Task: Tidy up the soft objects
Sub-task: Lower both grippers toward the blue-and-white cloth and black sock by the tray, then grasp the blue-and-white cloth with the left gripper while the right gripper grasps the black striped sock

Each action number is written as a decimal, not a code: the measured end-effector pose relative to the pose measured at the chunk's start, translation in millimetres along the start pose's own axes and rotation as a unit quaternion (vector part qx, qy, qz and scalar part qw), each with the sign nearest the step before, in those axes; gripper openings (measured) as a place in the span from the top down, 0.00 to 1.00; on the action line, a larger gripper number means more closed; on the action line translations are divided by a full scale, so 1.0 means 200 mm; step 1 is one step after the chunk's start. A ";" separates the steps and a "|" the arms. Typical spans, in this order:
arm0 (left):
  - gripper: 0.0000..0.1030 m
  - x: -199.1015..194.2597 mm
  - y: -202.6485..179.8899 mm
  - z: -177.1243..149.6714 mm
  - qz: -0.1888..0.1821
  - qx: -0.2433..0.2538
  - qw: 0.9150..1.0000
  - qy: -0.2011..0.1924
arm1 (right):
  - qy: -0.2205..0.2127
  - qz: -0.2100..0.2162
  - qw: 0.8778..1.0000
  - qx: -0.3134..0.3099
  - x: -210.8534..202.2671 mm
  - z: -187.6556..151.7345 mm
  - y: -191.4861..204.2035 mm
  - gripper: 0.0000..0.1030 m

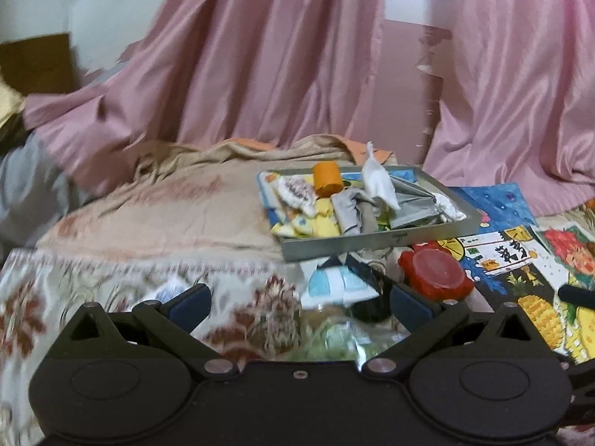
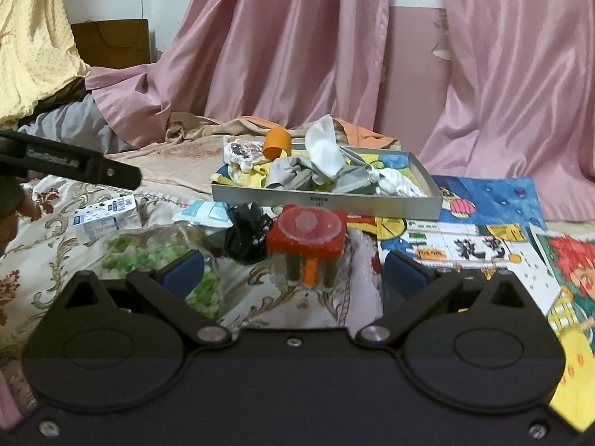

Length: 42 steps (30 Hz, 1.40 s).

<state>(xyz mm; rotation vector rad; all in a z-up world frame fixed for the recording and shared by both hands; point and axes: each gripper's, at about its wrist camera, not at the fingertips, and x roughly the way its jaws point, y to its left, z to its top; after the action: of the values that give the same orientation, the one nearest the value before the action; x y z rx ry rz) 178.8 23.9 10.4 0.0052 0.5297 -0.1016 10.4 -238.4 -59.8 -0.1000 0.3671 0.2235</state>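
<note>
A grey metal tray (image 2: 327,200) (image 1: 372,239) lies on the bed and holds several soft things: a white cloth (image 2: 325,150) (image 1: 377,180), a grey cloth (image 2: 293,174) (image 1: 347,210), a patterned pouch (image 2: 243,152) (image 1: 295,191), yellow fabric and an orange cup (image 2: 277,143) (image 1: 327,178). My left gripper (image 1: 299,303) is open and empty, over a white-and-blue packet (image 1: 334,286) and a black bag (image 2: 247,236). My right gripper (image 2: 293,273) is open and empty, just short of a red-lidded clear jar (image 2: 308,236) (image 1: 433,273).
A clear bag with green contents (image 2: 163,256) and a small white carton (image 2: 106,217) lie on the floral bedspread (image 2: 48,230). Colourful picture sheets (image 2: 483,238) lie to the right. Pink curtains (image 2: 297,44) hang behind. The left tool's body (image 2: 70,163) reaches in from the left.
</note>
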 end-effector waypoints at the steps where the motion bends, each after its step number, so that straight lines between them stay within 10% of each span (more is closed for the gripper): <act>1: 0.01 0.04 0.00 0.01 -0.004 0.007 1.000 0.001 | 0.001 0.000 1.000 -0.007 0.02 0.02 0.00 0.00; 21: 0.02 0.69 0.29 0.05 -0.176 -0.080 0.976 0.098 | 0.124 0.095 0.951 -0.267 0.80 0.44 0.26 0.01; 29: 0.20 0.82 0.35 0.05 -0.232 -0.112 0.958 0.127 | 0.188 0.114 0.910 -0.352 1.03 0.45 0.36 0.01; 42: 0.51 0.90 0.37 0.04 -0.264 -0.122 0.945 0.151 | 0.234 0.127 0.886 -0.380 1.22 0.43 0.46 0.19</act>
<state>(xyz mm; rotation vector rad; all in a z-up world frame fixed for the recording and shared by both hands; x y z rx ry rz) 343.8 80.4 -74.6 -0.3718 0.8389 -0.5667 241.0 -89.0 -73.8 -0.8992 0.7610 0.6018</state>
